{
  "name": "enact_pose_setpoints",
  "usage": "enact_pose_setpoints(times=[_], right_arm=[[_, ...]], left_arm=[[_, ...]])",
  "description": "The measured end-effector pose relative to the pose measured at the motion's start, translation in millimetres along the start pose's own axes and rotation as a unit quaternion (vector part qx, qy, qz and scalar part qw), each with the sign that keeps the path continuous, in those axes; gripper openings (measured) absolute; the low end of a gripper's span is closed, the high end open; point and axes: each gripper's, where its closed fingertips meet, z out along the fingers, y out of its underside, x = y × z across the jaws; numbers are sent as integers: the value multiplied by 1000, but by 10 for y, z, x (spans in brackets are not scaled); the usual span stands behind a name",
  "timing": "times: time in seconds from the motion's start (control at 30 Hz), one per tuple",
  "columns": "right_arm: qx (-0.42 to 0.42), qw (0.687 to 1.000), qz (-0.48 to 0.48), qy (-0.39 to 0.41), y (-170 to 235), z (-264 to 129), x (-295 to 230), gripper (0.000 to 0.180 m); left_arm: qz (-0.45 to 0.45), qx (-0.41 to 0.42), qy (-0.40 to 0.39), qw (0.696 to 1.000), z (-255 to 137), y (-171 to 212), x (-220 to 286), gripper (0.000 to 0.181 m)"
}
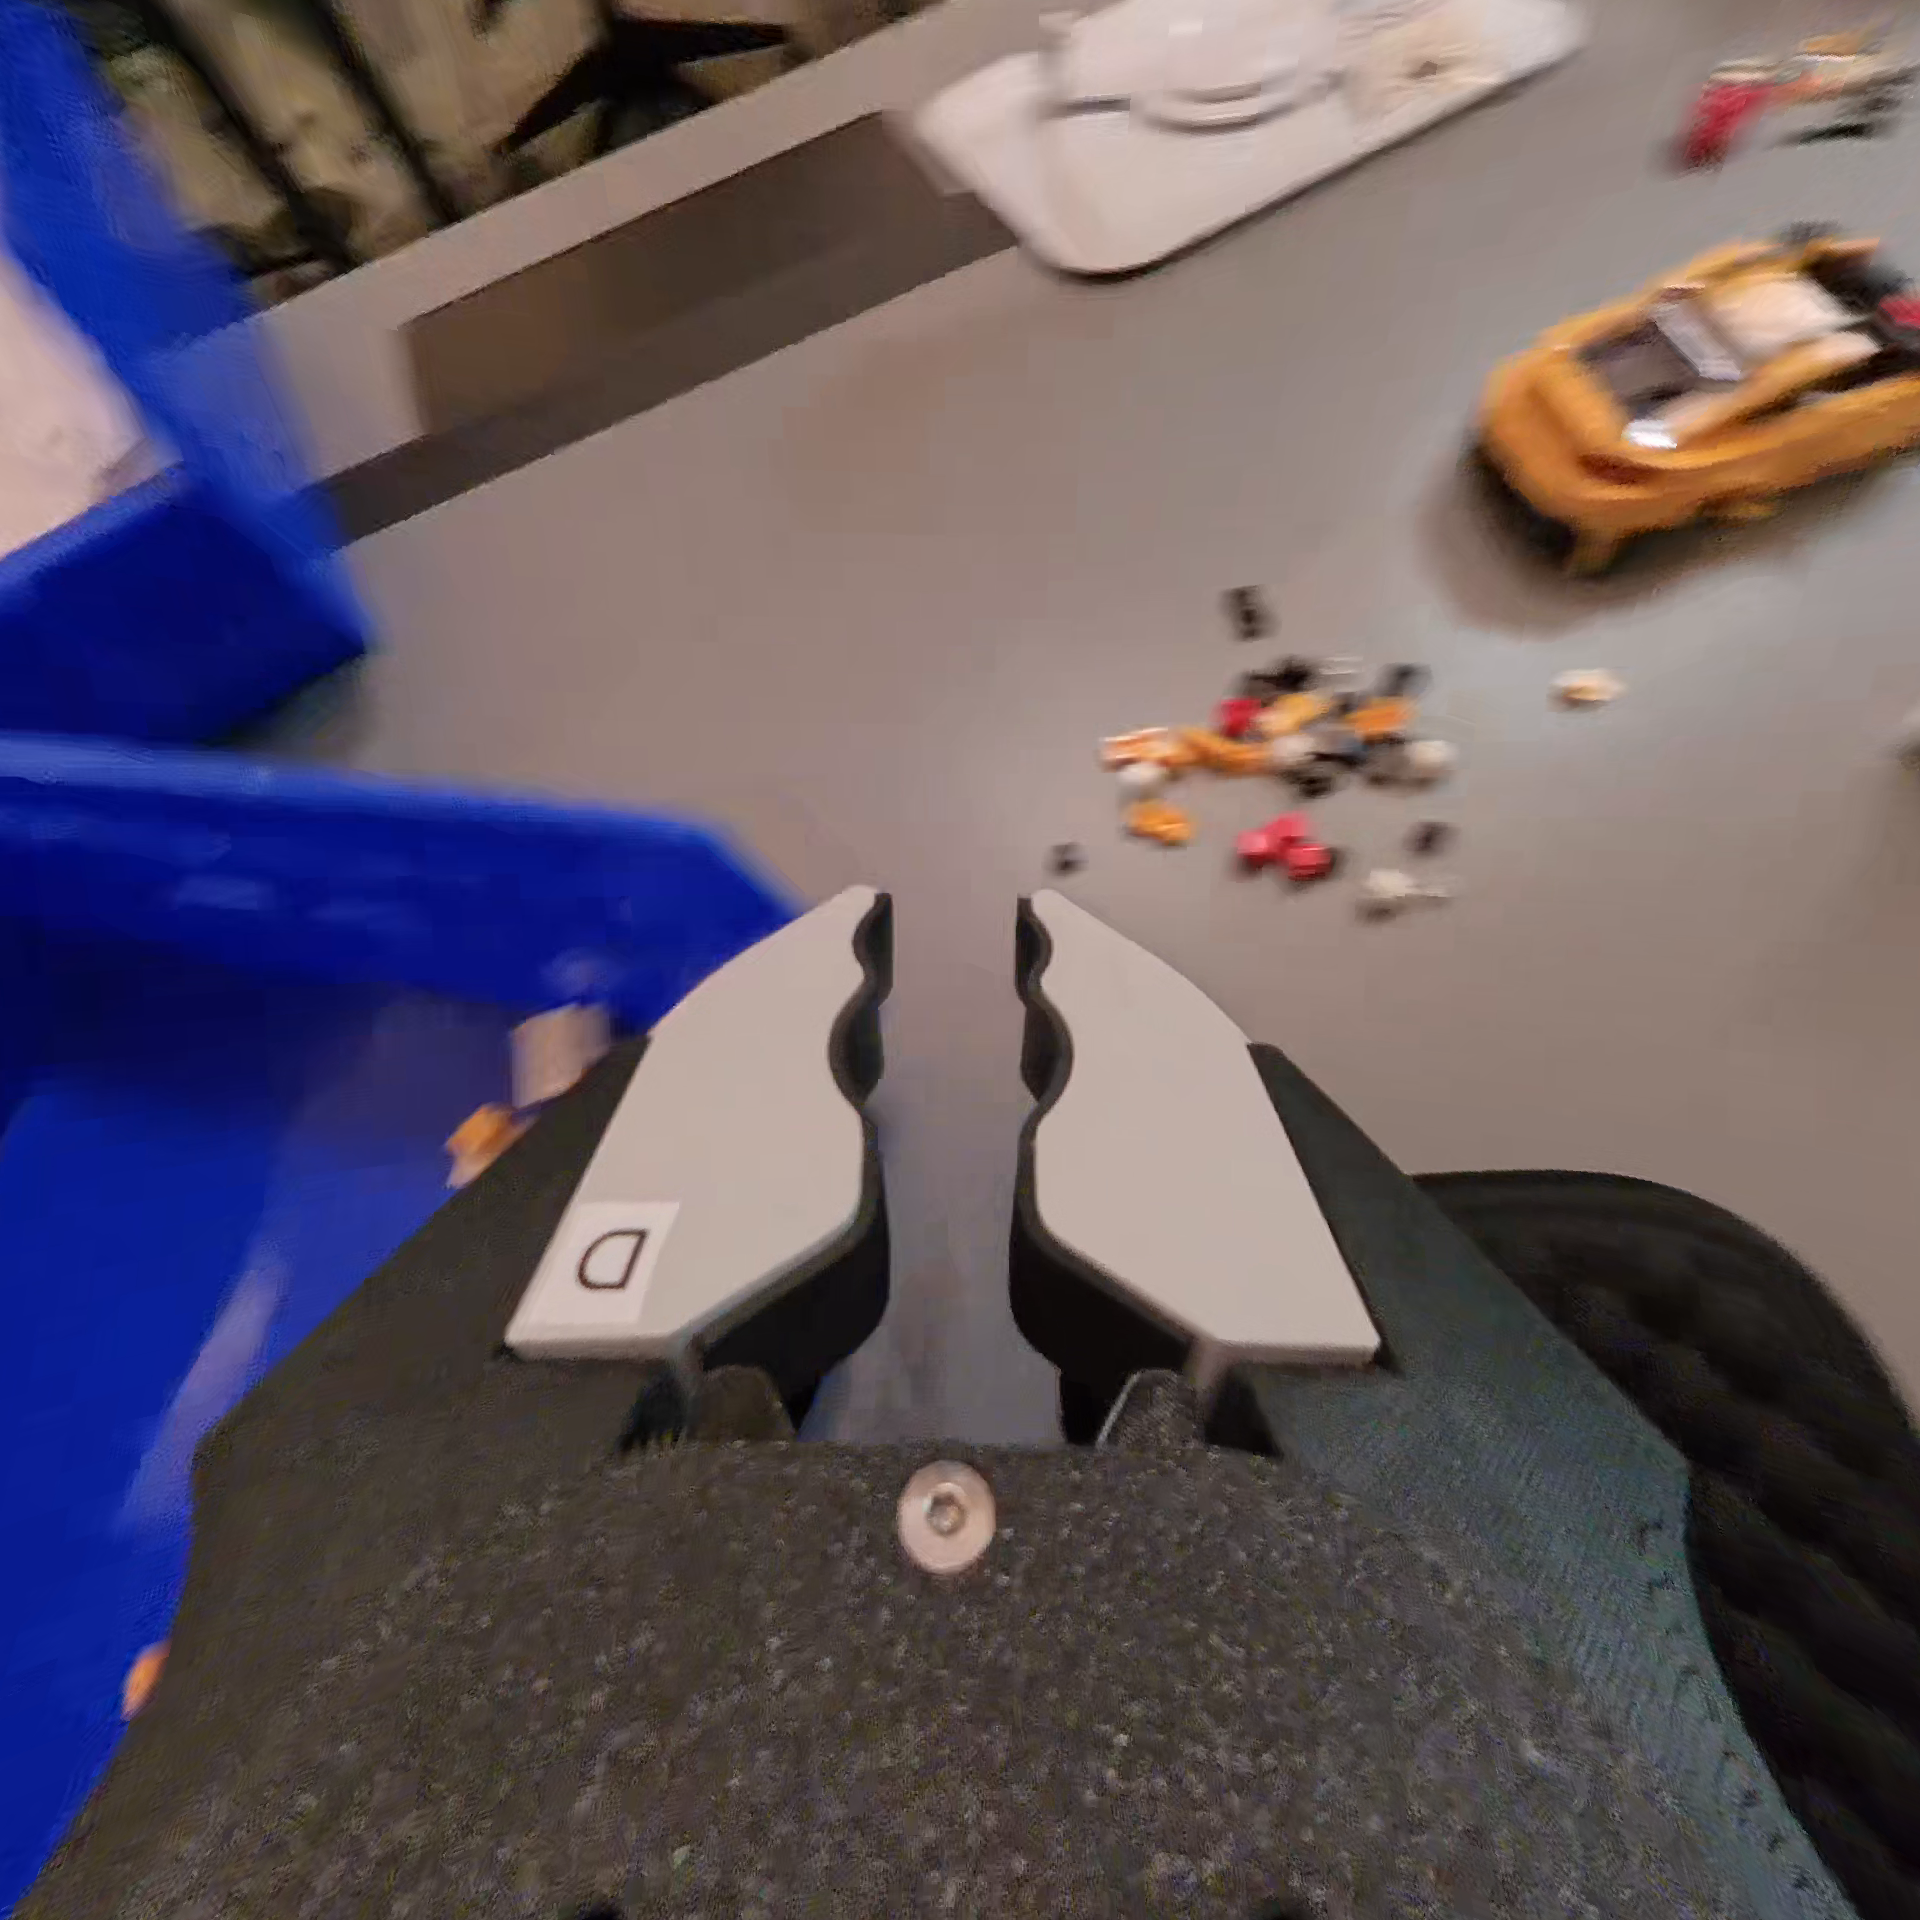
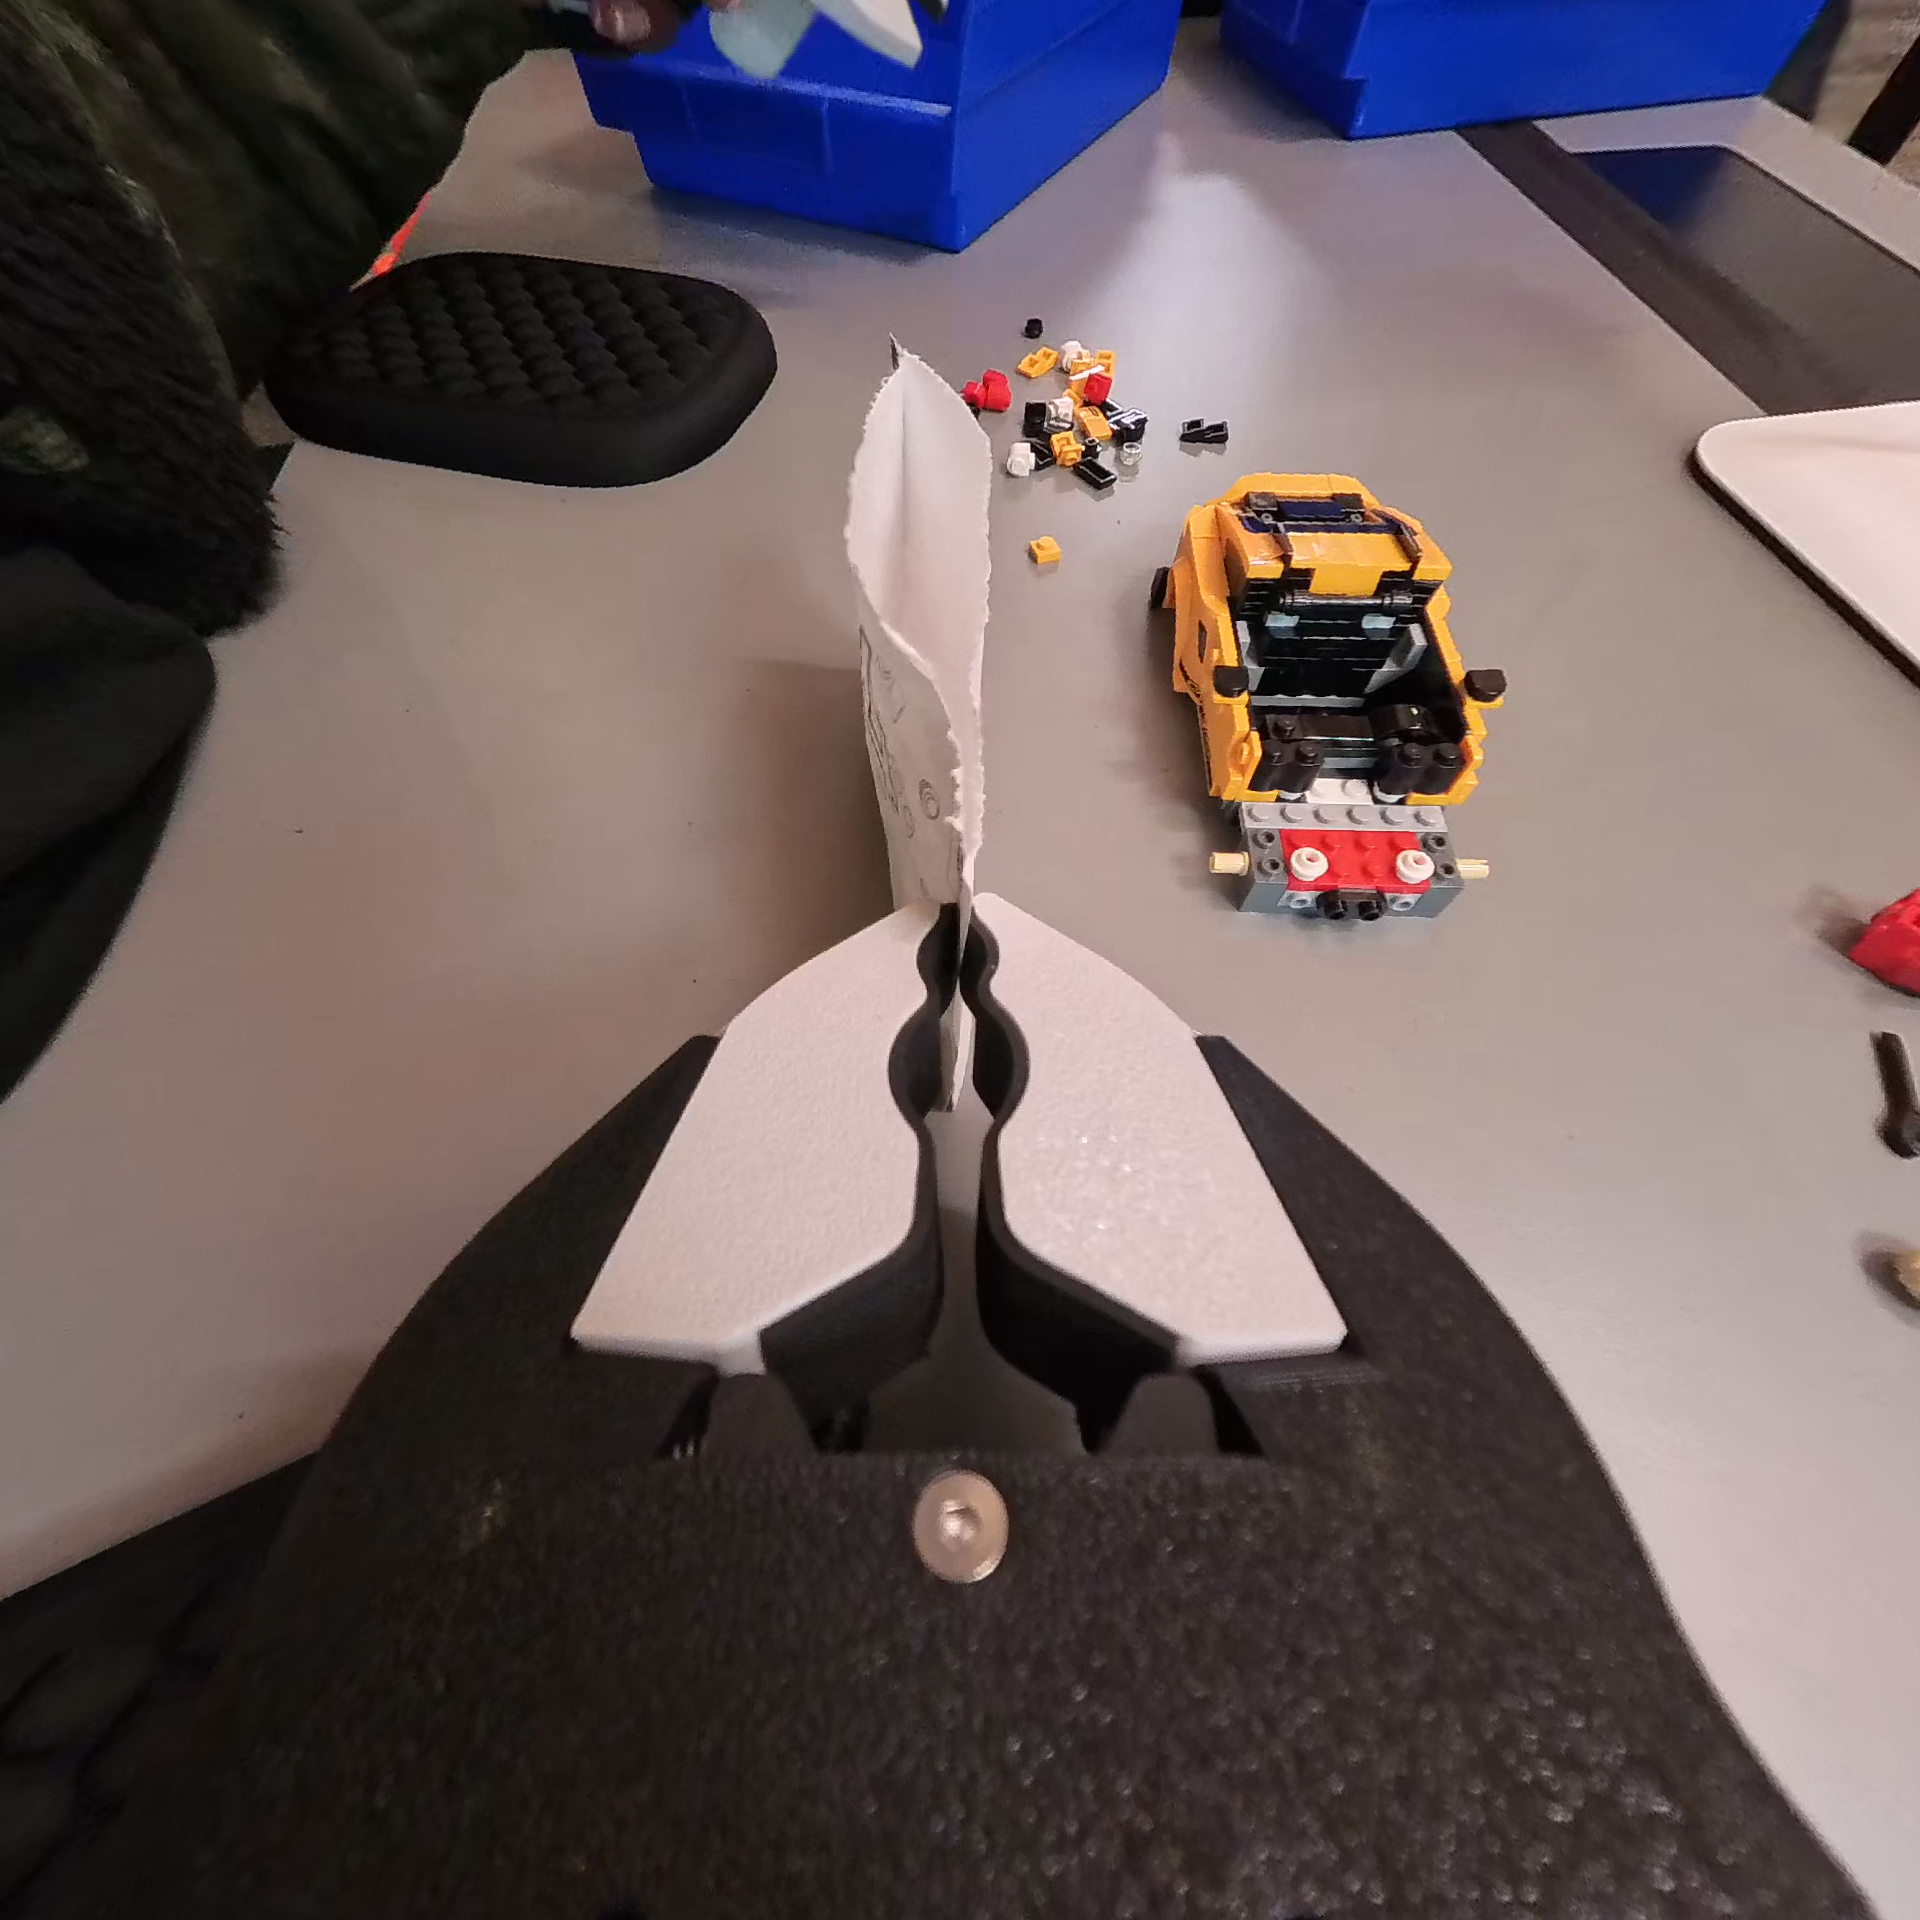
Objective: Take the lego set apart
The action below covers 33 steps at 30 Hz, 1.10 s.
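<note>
A yellow lego car [image 2: 1330,675], partly stripped with its grey and red chassis end bare, stands on the grey table; it also shows in the left wrist view [image 1: 1704,395]. A pile of small loose lego pieces [image 2: 1081,416] lies beyond it, and shows in the left wrist view [image 1: 1288,748]. My right gripper [image 2: 961,914] is shut on a white paper bag [image 2: 920,582] with a torn serrated edge, held upright above the table, left of the car. My left gripper [image 1: 954,914] is open and empty, by a blue bin [image 1: 312,935]. The left view is blurred.
Two blue bins [image 2: 894,125] stand at the table's far edge. A white tray [image 2: 1829,509] is at the right, with dishes on it [image 1: 1195,135]. A black dimpled pad [image 2: 520,364] lies far left. Red and dark lego parts [image 2: 1891,945] lie at the right edge. The grippers' ends are close to 35 cm from one another.
</note>
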Motion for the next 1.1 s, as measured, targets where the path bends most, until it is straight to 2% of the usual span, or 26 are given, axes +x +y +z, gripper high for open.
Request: enact_pose_setpoints(times=[0.13, 0.27, 0.4, 0.5, 0.57, 0.77, 1.1], right_arm=[[-1, 1000, -4, 0, 1, -3, -8, 0], [-3, 1000, -10, 3, 4, -5, -20, 0], [-2, 1000, -8, 1, 6, -9, -24, 0], [0, 1000, -3, -3, 5, -11, -24, 0], [1, 1000, -1, -5, 6, -13, -24, 0], [2, 1000, 1, -6, 9, -14, -20, 0], [2, 1000, 0, -5, 10, -14, -22, 0]], left_arm=[[55, -77, 83, 992, 376, 95, 507, 36], [36, -137, 83, 986, 704, 253, 520, 39], [-15, -166, 57, 984, 781, 325, 402, 37], [-45, -156, 80, 983, 800, 331, 448, 31], [-46, -150, 78, 984, 814, 321, 436, 21], [-47, -141, 83, 985, 858, 293, 435, 8], [-52, -93, 112, 988, 829, 173, 497, 7]])
